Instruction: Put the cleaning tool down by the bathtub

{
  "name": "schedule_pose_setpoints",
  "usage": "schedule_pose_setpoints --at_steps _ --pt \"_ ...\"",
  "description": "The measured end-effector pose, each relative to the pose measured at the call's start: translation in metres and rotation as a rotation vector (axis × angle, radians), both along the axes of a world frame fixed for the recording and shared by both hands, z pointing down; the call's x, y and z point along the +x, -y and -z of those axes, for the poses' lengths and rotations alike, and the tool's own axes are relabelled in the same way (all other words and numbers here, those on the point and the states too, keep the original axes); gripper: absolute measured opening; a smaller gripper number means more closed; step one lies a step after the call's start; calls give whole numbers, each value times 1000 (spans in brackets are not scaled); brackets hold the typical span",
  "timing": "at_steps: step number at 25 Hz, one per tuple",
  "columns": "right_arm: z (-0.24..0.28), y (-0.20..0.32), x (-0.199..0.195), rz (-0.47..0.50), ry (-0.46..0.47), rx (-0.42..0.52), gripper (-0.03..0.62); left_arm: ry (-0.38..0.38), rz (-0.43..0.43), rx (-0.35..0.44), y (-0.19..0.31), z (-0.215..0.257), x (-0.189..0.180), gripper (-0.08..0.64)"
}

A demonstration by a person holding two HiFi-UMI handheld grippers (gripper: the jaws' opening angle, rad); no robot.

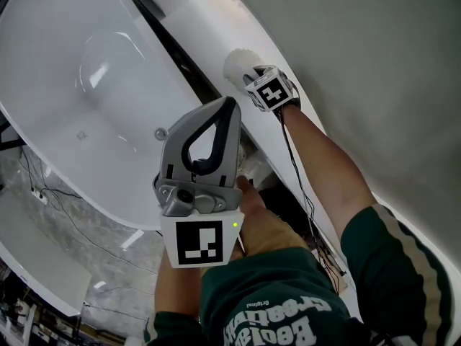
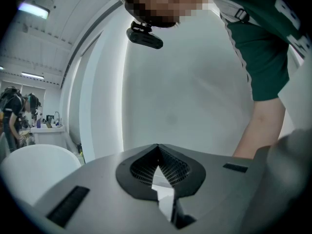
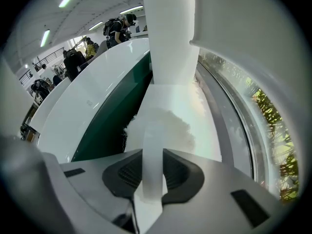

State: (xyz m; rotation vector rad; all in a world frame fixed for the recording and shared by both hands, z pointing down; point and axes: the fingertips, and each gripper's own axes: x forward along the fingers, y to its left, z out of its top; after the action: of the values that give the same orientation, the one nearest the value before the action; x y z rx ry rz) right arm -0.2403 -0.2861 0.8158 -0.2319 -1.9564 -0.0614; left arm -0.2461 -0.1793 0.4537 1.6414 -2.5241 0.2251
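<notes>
Closest to the head camera, the left gripper [image 1: 229,107] hangs with its jaws closed on nothing. Farther off, the right gripper [image 3: 152,172] clamps the thin white handle of the cleaning tool [image 1: 236,62], whose fluffy head sits beside the bathtub [image 1: 79,182], above a dark gap. If it is released carelessly, it may slide into that gap. The bathtub is empty except for its drain [image 1: 160,132].
</notes>
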Motion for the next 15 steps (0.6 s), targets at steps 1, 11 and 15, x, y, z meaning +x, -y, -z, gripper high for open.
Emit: schedule_pose_setpoints --at_steps 1,11,15 --pt "-4 -1 0 0 -11 -1 94 -5 2 -2 -1 -2 0 8" --pt "-35 -6 5 4 -118 -3 94 -30 23 -5 -6 -14 -3 8" --pt "-41 -4 4 -12 -136 -3 94 -41 40 -17 -12 -19 -7 8"
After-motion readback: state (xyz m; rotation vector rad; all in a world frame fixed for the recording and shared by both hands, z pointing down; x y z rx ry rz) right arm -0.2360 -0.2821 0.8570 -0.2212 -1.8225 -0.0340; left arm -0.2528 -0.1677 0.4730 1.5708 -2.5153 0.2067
